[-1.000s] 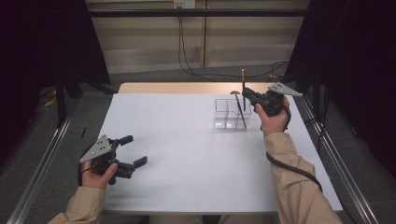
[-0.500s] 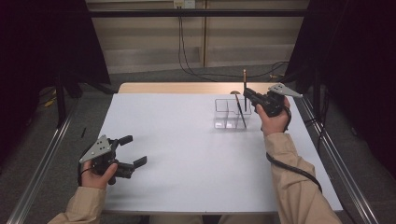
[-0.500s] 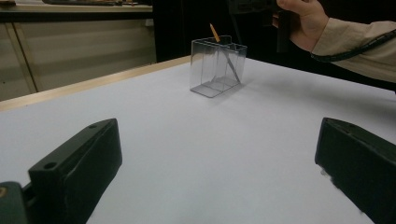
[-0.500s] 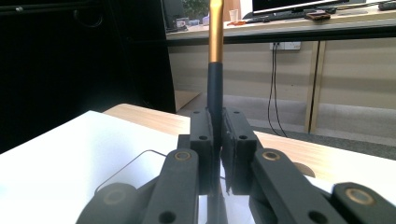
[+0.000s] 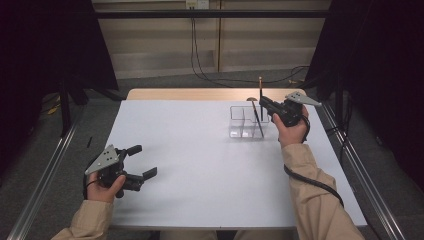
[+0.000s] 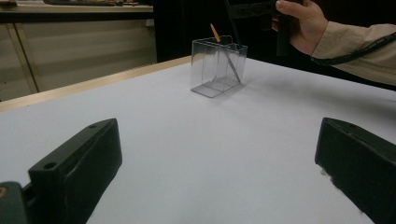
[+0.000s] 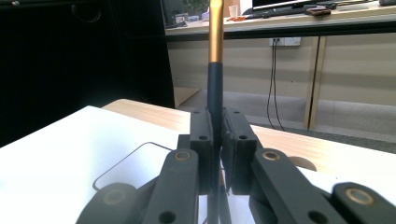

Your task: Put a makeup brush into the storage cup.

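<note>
The thin stick [image 7: 215, 79], black in its lower part and gold above, stands upright at the centre of the right gripper view, clamped between the two black jaws of my right gripper [image 7: 215, 140], which press against it from either side; the stick runs up past the jaw tips and out of the top of the frame. In the high view the same stick [image 5: 260, 97] rises vertically at upper right of centre, held by the right gripper [image 5: 265, 104] directly over the right end of the clear plastic organiser [image 5: 240, 122]. A second dark utensil [image 5: 257, 119] leans diagonally inside that organiser. The organiser stands on the white table [image 5: 200, 165], toward its far right part. In the left gripper view the organiser [image 6: 210, 70] appears at upper centre, with the leaning utensil [image 6: 232, 66] inside it and an orange tip [image 6: 215, 32] showing above its rim. My left gripper [image 5: 142, 161] hovers at lower left of the high view, well apart from the organiser, jaws spread wide with bare table between them.
</note>
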